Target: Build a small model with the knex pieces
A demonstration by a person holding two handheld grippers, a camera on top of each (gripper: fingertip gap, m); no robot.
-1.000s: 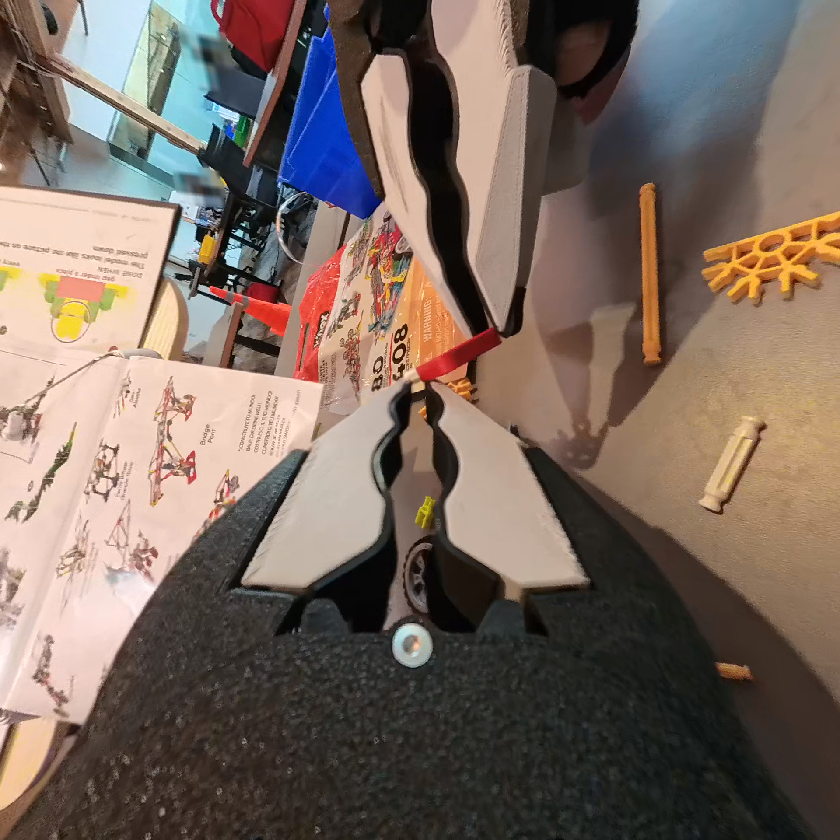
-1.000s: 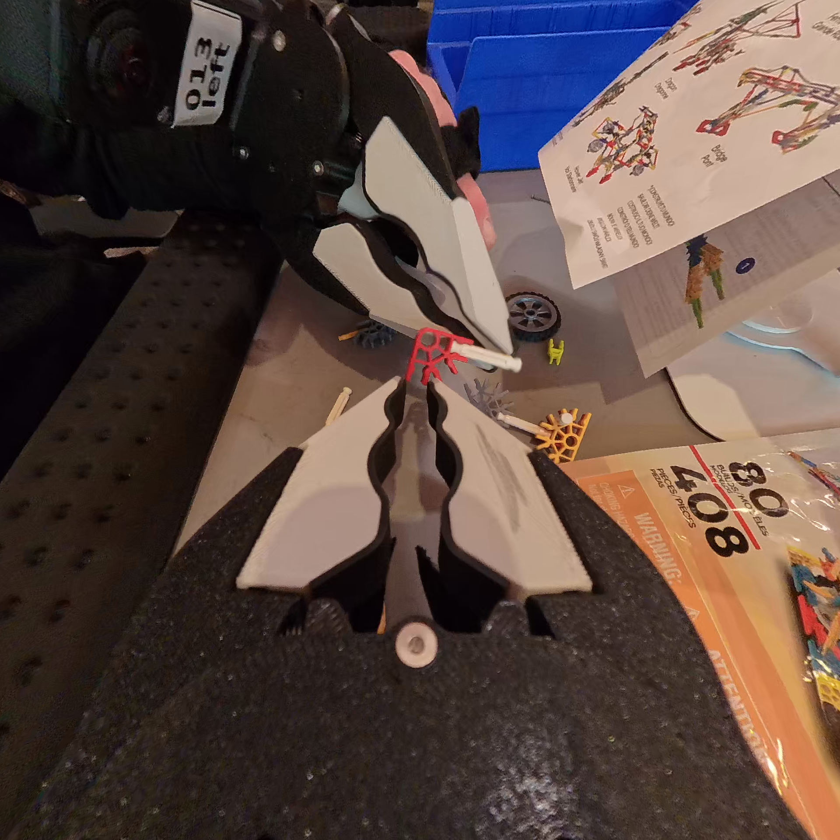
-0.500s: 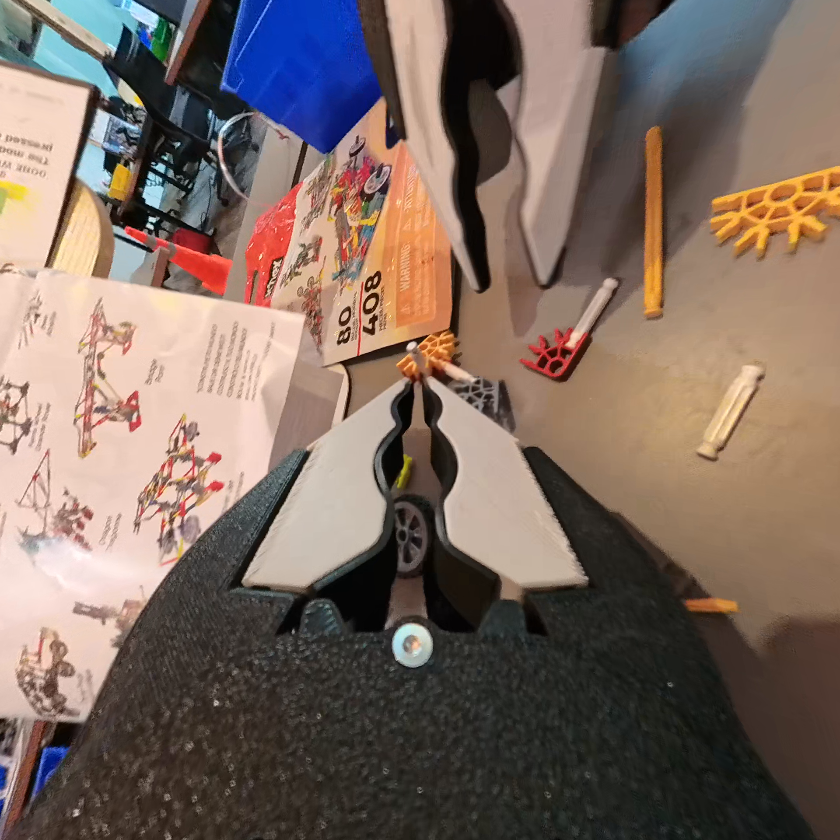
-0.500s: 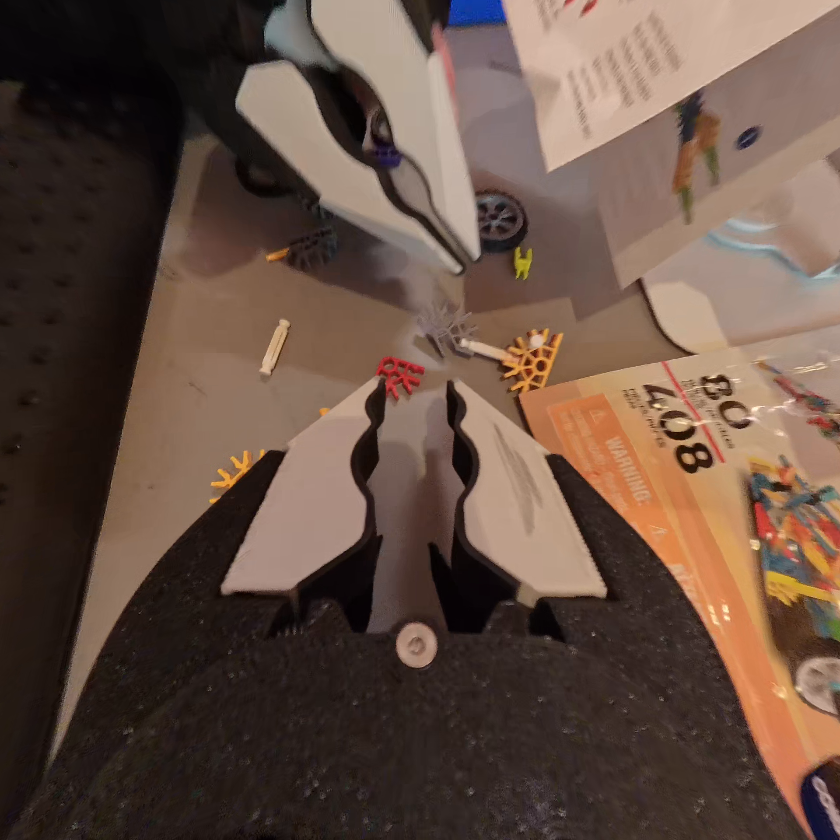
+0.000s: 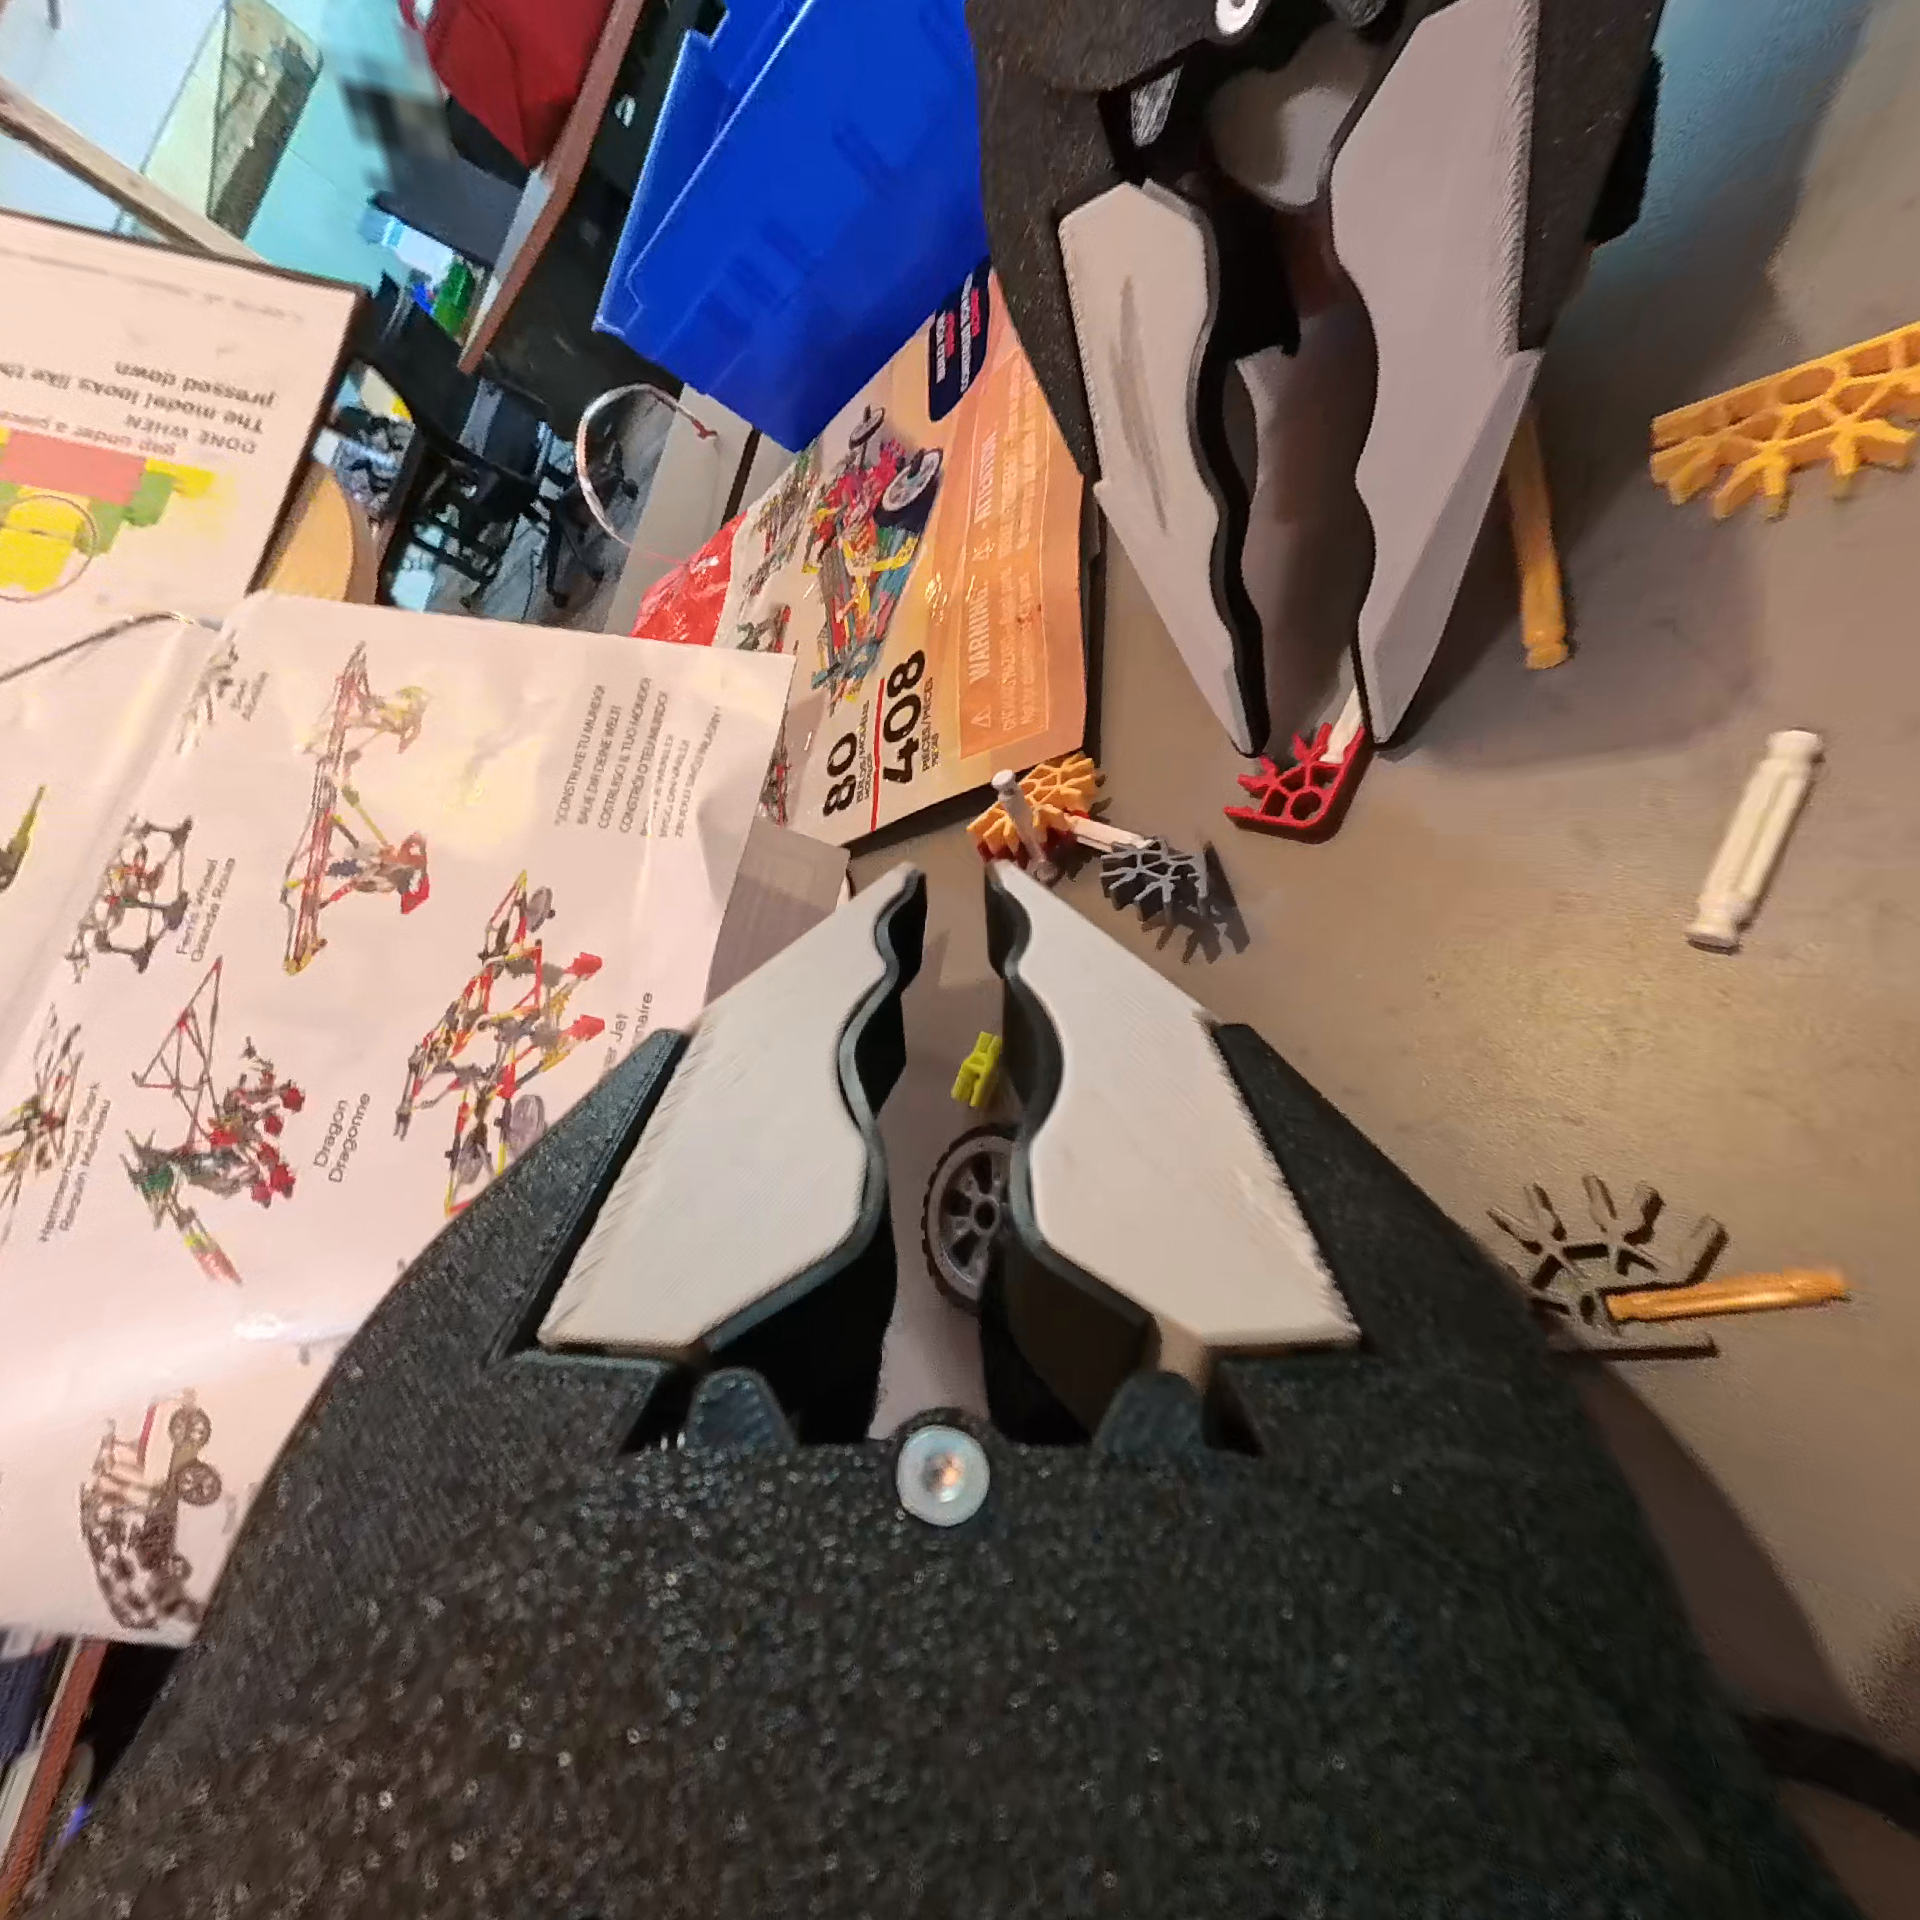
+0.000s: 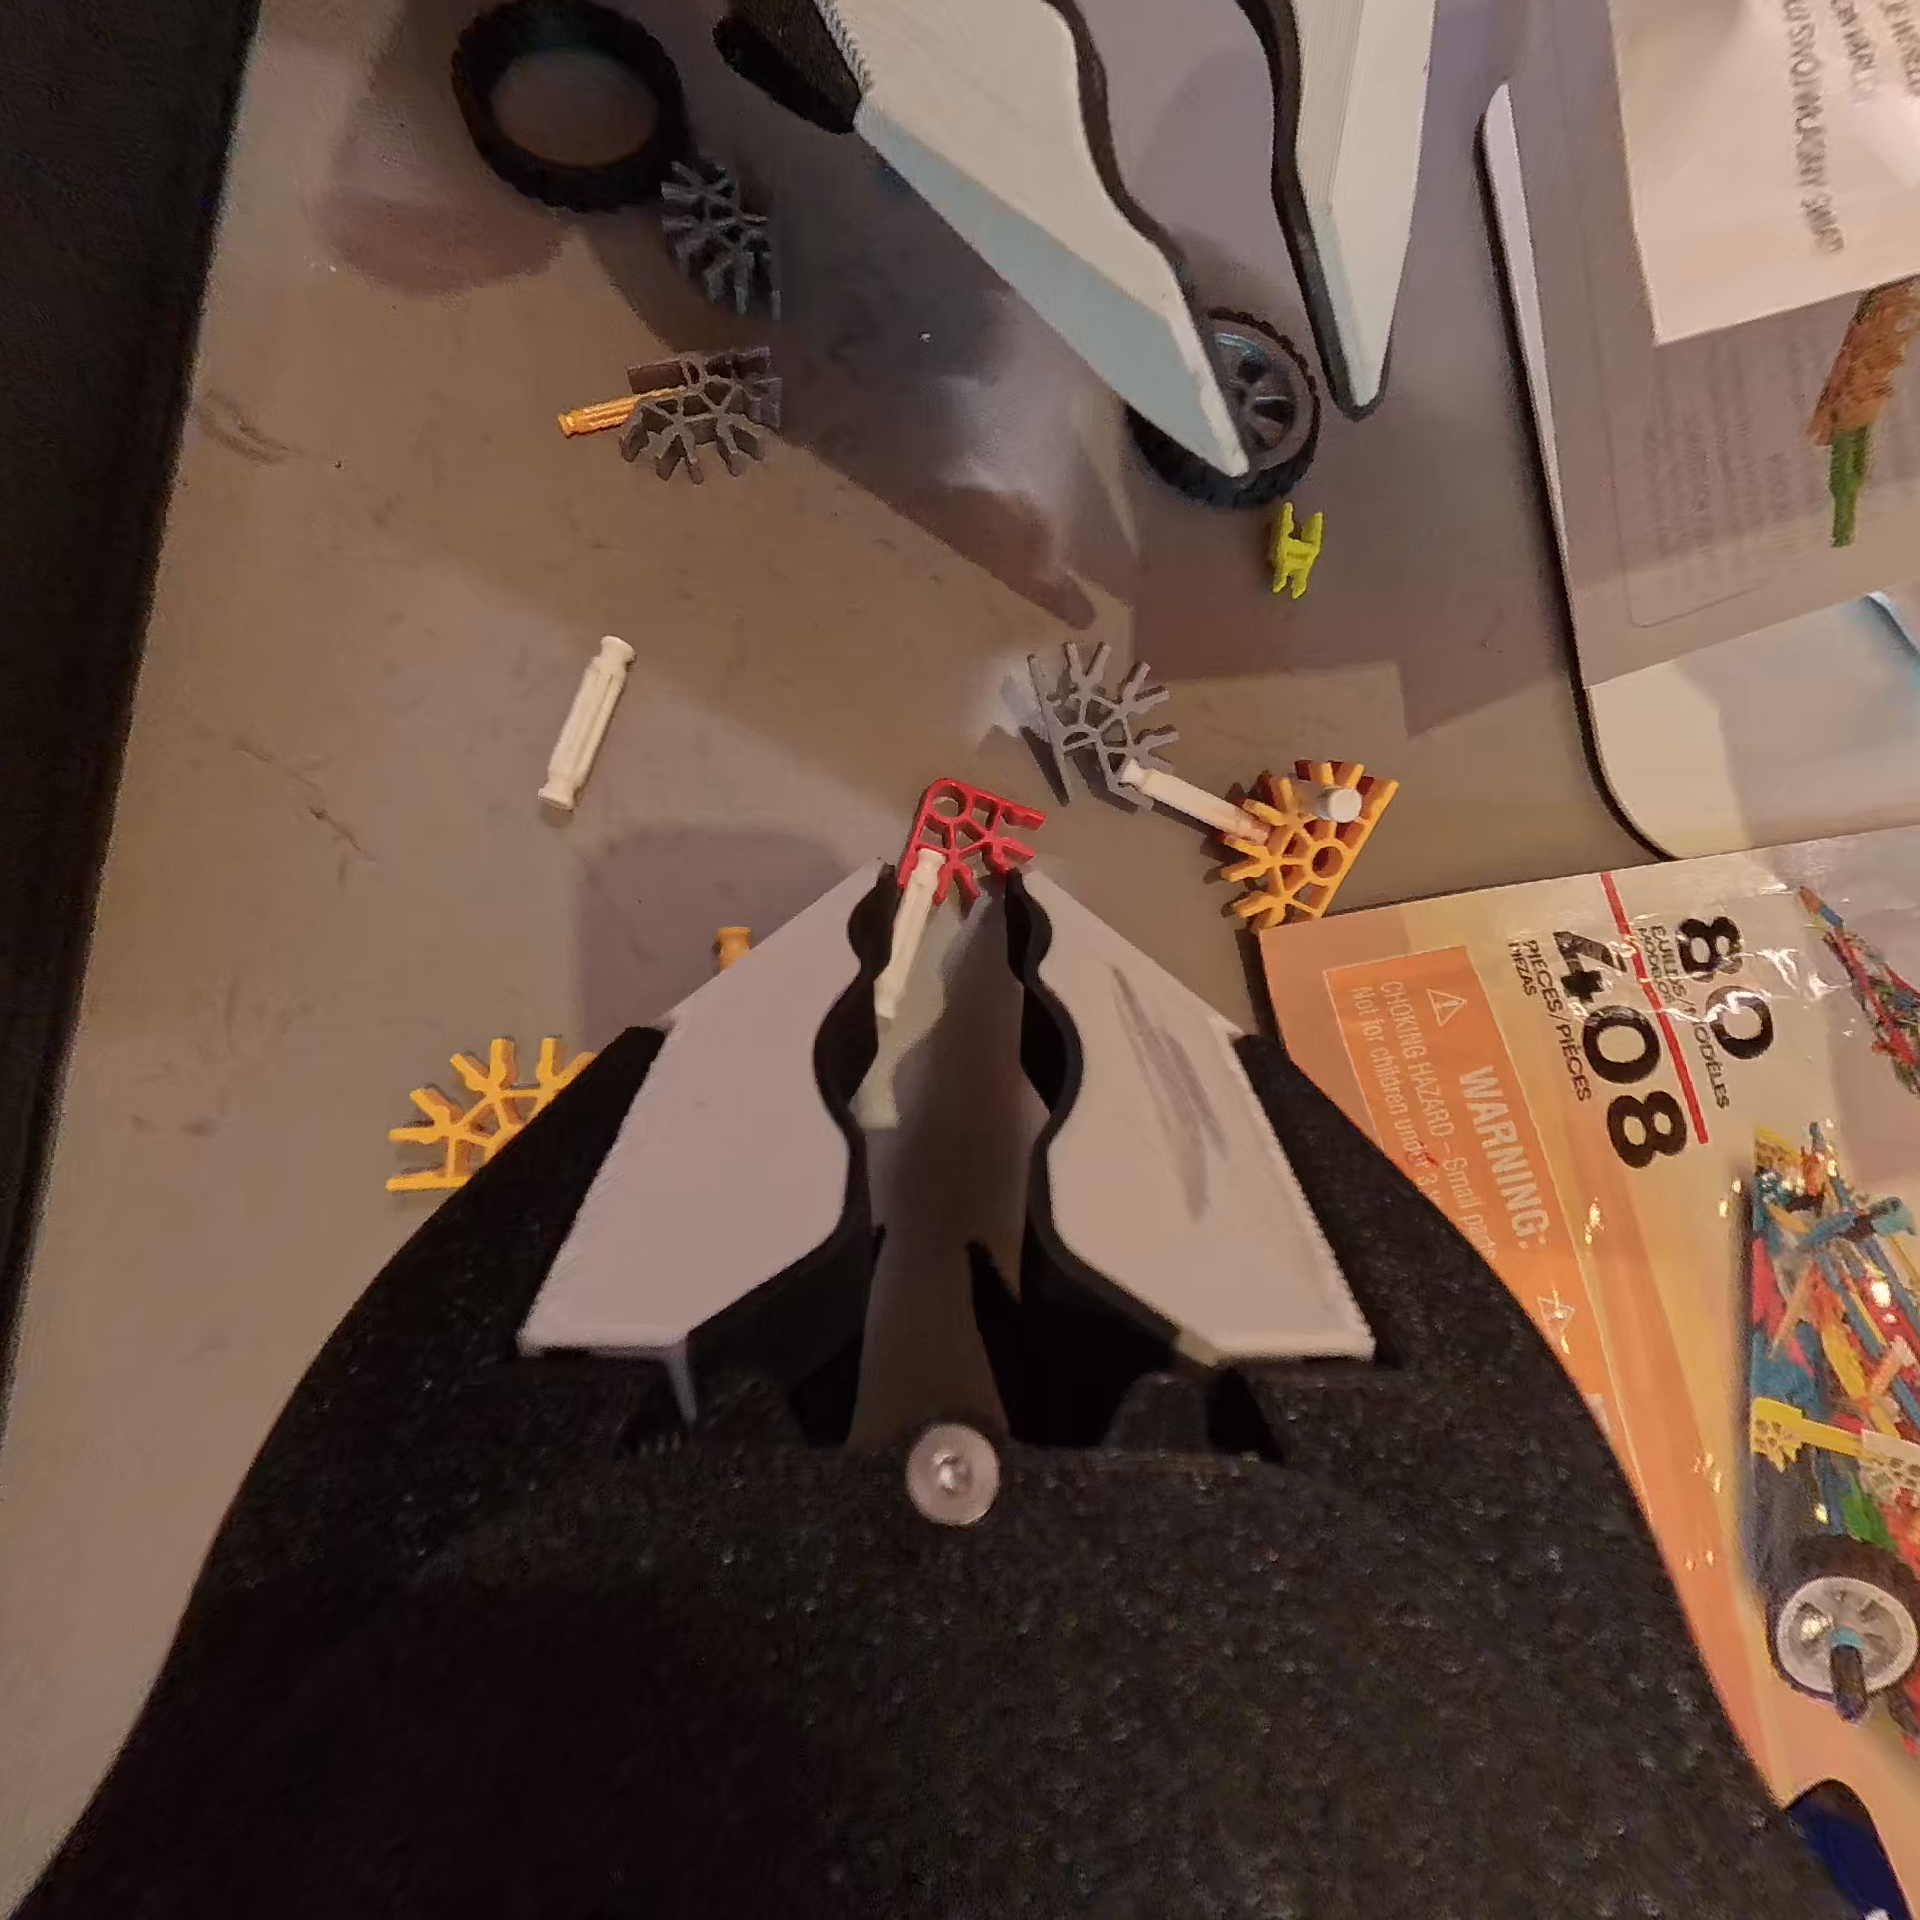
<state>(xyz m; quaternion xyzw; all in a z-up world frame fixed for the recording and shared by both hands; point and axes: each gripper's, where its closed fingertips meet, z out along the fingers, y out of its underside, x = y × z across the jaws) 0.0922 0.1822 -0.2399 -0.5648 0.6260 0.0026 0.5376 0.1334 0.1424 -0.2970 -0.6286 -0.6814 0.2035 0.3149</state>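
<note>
Right hand-held gripper (image 6: 945, 878), jaws parted, straddles a red plastic lattice connector (image 6: 966, 831); left hand-held gripper (image 5: 954, 902) gapes, empty, above a spoked rubber-tyred wheel (image 5: 961, 1216).

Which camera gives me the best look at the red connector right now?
The right wrist view: the red connector lies just ahead of the open right gripper, with its white rod between the fingers. The left wrist view shows it farther off, partly behind those fingertips.
</note>
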